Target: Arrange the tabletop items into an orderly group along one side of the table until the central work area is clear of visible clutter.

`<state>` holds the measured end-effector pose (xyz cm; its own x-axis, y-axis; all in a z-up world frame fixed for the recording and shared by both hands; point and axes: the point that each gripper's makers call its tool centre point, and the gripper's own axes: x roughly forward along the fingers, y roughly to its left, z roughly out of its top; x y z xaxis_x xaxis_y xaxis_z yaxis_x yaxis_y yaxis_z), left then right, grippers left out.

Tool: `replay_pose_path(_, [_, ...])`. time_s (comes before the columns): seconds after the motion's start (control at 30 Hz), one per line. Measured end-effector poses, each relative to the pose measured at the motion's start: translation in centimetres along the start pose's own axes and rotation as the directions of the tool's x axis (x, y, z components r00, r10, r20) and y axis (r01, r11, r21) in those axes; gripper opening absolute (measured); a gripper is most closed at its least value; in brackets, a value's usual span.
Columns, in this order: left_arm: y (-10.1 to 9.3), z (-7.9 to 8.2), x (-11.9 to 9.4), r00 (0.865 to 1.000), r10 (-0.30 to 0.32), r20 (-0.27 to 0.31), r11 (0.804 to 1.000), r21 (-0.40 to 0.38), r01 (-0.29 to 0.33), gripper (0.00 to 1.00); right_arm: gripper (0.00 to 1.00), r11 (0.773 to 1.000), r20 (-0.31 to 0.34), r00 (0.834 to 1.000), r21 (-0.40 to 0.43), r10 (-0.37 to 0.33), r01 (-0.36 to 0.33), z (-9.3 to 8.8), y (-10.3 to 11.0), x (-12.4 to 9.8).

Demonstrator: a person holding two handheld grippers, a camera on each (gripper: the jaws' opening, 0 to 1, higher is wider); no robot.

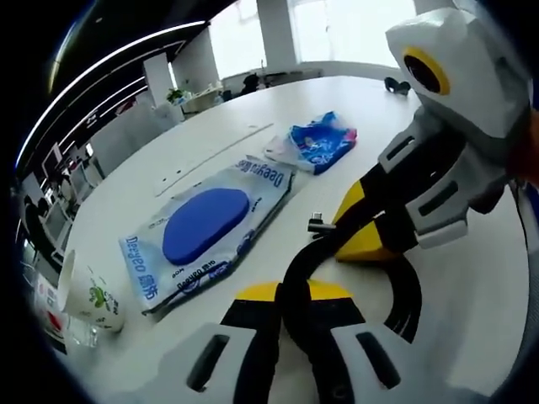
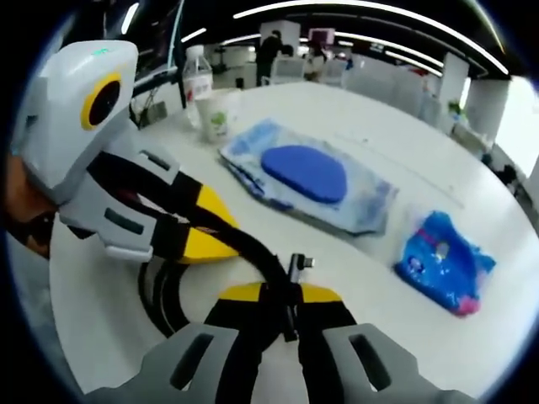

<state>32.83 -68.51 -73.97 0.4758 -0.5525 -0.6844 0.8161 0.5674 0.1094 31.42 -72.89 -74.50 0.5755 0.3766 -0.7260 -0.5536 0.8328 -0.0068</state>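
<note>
White tabletop (image 1: 210, 135) in an open office. Black cable (image 1: 295, 286) lay coiled nearest, both the left tool (image 1: 278, 337) and right tool (image 2: 282, 324) clamped on it. Beyond the cable: wipes pack (image 2: 307, 172); paper cup (image 2: 217, 114) and blue pouch (image 2: 444, 263) flanking the pack.

The flat white-and-blue plastic wet-wipe pack with the dark blue oval lid (image 1: 206, 240) carries the blue word "Deeyeo" printed along two of its edges, plus some small characters too fine to read. Just beside that pack, the white paper cup (image 1: 94, 296) bears a green logo, unreadable.
</note>
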Motion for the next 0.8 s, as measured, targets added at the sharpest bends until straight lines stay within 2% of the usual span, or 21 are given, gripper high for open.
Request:
replay_pose_path(0.07, [0.1, 0.0, -0.1, 1.000, -0.001, -0.003, 1.000, -0.005, 0.001, 0.11, 0.12, 1.000, 0.024, 1.000, 0.016, 0.009, -0.009, 0.3, 0.0, -0.2])
replay_pose_path(0.13, [0.2, 0.2, -0.3, 1.000, 0.005, 0.009, 1.000, -0.023, -0.005, 0.15, 0.17, 1.000, 0.036, 0.999, 0.020, 0.013, -0.014, 0.5, 0.1, -0.5])
replay_pose_path(0.2, [0.5, 0.4, -0.6, 1.000, 0.013, 0.020, 0.999, -0.030, -0.012, 0.18, 0.24, 1.000, 0.076, 0.997, 0.014, 0.011, -0.012, 1.2, 0.2, -0.7])
replay_pose_path(0.27, [0.6, 0.5, -0.7, 1.000, 0.013, 0.023, 0.999, -0.034, -0.012, 0.19, 0.28, 1.000, 0.075, 0.997, 0.010, 0.006, -0.007, 1.3, 0.2, -0.8])
replay_pose_path(0.57, [1.1, 1.0, -1.8, 0.998, 0.032, 0.046, 0.998, -0.056, -0.030, 0.28, 0.30, 1.000, 0.093, 0.996, 0.004, -0.009, 0.009, 1.7, -0.4, -1.8])
replay_pose_path(0.8, [1.4, 1.5, -2.7, 0.997, 0.046, 0.067, 0.998, -0.055, -0.042, 0.32, 0.46, 0.999, 0.116, 0.993, -0.020, -0.028, 0.031, 2.2, -0.7, -2.7])
